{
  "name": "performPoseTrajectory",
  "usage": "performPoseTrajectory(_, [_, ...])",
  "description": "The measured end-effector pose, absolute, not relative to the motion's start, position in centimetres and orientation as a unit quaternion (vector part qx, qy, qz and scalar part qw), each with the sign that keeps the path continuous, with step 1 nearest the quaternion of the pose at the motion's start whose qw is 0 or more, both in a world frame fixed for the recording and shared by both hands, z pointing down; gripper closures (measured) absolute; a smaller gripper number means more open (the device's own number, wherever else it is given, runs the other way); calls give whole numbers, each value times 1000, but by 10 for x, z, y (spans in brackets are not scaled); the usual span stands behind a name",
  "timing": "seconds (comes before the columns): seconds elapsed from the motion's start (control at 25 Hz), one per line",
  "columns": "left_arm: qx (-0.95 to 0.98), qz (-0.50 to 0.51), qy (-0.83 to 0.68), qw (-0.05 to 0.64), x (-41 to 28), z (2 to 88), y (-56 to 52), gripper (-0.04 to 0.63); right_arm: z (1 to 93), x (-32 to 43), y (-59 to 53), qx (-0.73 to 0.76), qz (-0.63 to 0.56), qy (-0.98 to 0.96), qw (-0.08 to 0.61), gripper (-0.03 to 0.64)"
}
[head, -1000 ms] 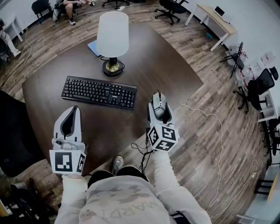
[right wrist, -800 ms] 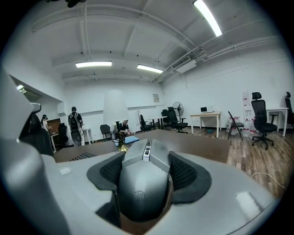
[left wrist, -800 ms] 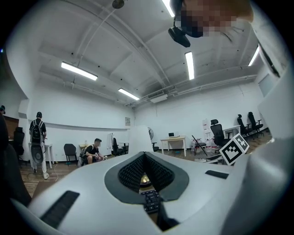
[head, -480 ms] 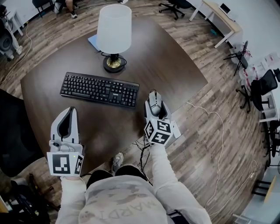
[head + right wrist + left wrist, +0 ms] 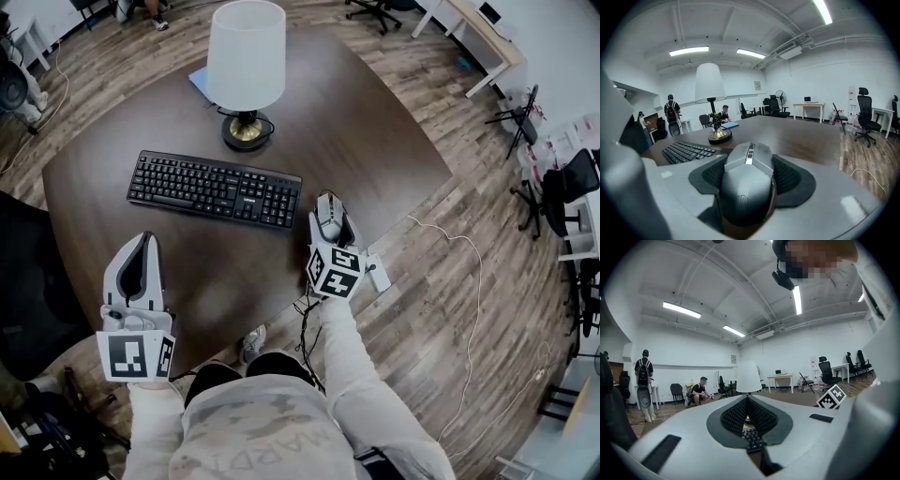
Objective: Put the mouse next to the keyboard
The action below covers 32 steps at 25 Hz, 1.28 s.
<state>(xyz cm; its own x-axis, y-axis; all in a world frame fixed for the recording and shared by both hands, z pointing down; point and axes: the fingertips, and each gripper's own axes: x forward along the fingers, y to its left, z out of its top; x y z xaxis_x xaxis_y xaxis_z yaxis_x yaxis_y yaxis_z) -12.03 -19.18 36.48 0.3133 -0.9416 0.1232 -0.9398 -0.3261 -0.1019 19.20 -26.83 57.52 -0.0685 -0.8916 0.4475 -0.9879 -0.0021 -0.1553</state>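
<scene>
Since the earlier frame the right claw [image 5: 328, 208], clamped on the mouse [image 5: 328, 216], has been brought closer to the keyboard [image 5: 214, 188], the mouse now held just right of the keyboard's right end, its long axis crosswise to the keyboard, the left claw [image 5: 143, 242] closed on nothing.

Mouse [image 5: 329, 214]: matte grey.
Keyboard [image 5: 215, 189]: black.
Table [image 5: 366, 122]: dark brown.
Lamp [image 5: 246, 54], 12 o'clock: white shade, brass-gold base.
Left gripper [image 5: 143, 238] and right gripper [image 5: 328, 198]: pale grey, black pads, black-and-white square-patterned cubes.
Floor [image 5: 450, 281]: grey-brown planks.
</scene>
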Motion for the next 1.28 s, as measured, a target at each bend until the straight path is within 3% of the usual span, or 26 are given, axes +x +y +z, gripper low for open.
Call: performPoseTrajectory(1.28, [-788, -100, 608, -12, -147, 387, -193, 592, 641, 190, -292, 671, 266, -660, 210, 307])
